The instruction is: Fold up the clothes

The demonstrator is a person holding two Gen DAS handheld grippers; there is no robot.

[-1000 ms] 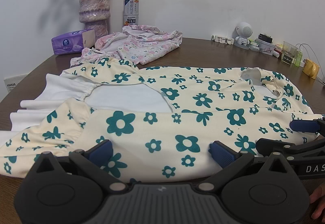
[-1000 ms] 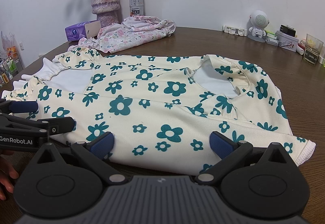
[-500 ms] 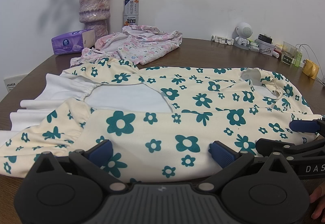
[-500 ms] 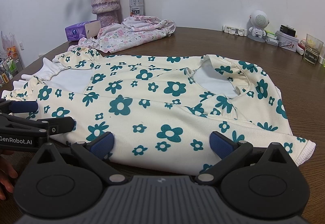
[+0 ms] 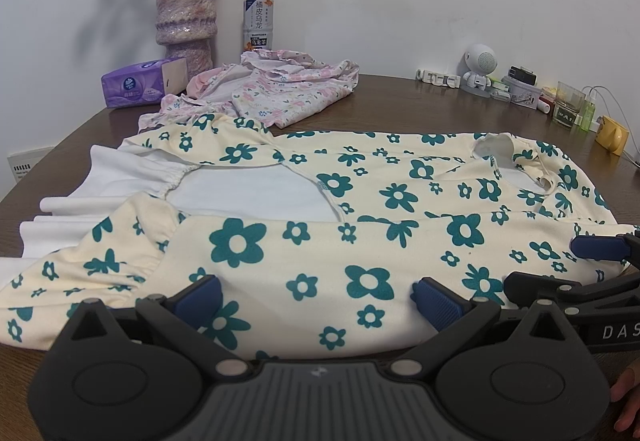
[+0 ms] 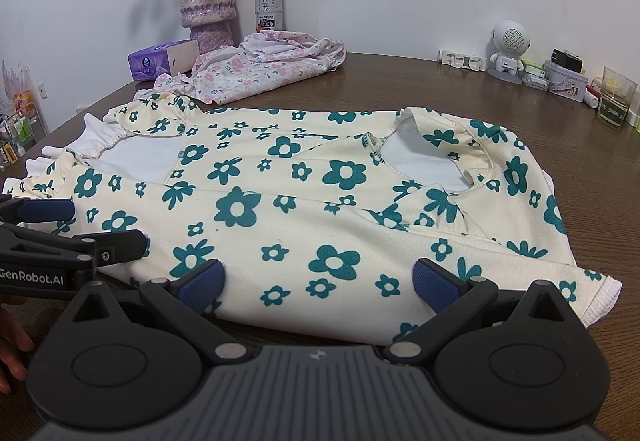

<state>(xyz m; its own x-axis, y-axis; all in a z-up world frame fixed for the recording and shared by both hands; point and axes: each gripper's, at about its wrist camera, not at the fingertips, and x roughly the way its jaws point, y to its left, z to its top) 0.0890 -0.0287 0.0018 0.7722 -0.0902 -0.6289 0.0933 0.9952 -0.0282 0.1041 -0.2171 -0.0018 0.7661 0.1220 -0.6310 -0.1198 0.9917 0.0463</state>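
The cream dress with teal flowers (image 5: 320, 241) lies spread flat across the brown worktop (image 5: 400, 101), its near edge just ahead of both tools. The left hand-held gripper (image 5: 316, 293) stands with its blue pads wide apart over the near hem, nothing between them. The right hand-held gripper (image 6: 316, 279) is likewise spread wide at the near edge of the cloth, holding nothing; in the left wrist view it shows at the right edge, beside the dress.

The dress (image 6: 320, 193) is partly folded lengthwise: its sides are turned in over the middle, leaving white lining bare at two openings. A gathered white ruffle sticks out at the left end, and a ribbed white hem corner at the right. A pink floral garment (image 5: 280, 89) lies crumpled behind it, near a vase (image 5: 186, 21), a bottle (image 5: 259, 17) and a purple tissue pack (image 5: 140, 83).
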